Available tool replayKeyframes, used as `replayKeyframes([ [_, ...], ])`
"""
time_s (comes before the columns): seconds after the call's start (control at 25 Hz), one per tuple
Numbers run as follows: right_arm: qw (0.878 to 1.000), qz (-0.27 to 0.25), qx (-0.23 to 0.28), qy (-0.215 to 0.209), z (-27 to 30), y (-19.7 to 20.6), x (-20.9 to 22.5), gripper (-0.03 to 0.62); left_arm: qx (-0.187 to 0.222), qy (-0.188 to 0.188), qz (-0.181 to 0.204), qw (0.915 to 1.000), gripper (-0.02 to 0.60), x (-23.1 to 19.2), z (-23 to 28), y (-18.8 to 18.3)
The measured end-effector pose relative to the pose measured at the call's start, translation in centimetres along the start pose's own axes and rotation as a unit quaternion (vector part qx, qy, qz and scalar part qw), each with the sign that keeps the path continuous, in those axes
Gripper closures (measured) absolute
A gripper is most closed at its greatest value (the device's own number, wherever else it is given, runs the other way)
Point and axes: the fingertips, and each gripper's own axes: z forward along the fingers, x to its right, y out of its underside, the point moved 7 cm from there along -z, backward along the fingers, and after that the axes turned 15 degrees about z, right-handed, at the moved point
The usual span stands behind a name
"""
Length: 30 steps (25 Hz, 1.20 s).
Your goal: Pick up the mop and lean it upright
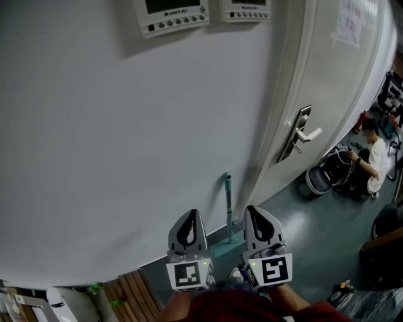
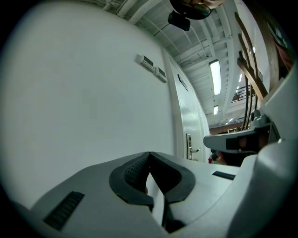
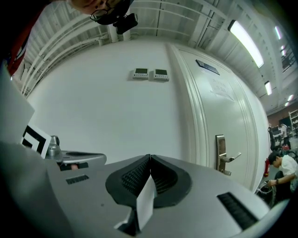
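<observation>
Right gripper point(image 3: 150, 157) is holding its jaws pressed together at the tips, with nothing between the ribbed pads. Left gripper point(image 2: 149, 153) is doing the same, its jaws meeting tip to tip and gripping nothing. In the head view both are pointing at the white wall point(image 1: 113, 138) from the bottom edge, side by side but apart.

Between them the mop point(image 1: 228, 204) is standing free of both grippers. Its teal shaft is rising upright against the wall, just beside the door frame point(image 1: 286, 94), and its teal head point(image 1: 221, 247) is lying on the floor point(image 1: 315, 239) at the foot of the wall.

To the right of the frame the white door point(image 1: 334, 82) is showing a metal lever handle point(image 1: 302, 134). Two control panels point(image 1: 173, 14) are hanging high on the wall. Wooden slats point(image 1: 135, 290) are lying at the wall's foot on the left. Farther along the floor, past the door, a person point(image 1: 373, 161) is sitting low among bags and gear.
</observation>
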Motion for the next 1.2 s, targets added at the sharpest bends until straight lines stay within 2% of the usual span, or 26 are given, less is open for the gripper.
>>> replayKeyframes([
  [0.32,1.000,0.010,0.027,0.004,-0.8,-3.6,-0.5,0.576,0.001,0.003,0.002,1.0000,0.568,0.2,-0.3,0.0],
  [0.92,1.000,0.001,0.024,0.007,-0.6,-3.1,-0.5,0.577,0.004,0.004,0.003,1.0000,0.568,-0.1,-0.6,-1.0],
  [1.2,1.000,-0.013,0.005,-0.002,0.0,-2.7,-0.6,0.577,0.003,0.004,0.002,1.0000,0.568,-0.5,-0.5,-1.0],
])
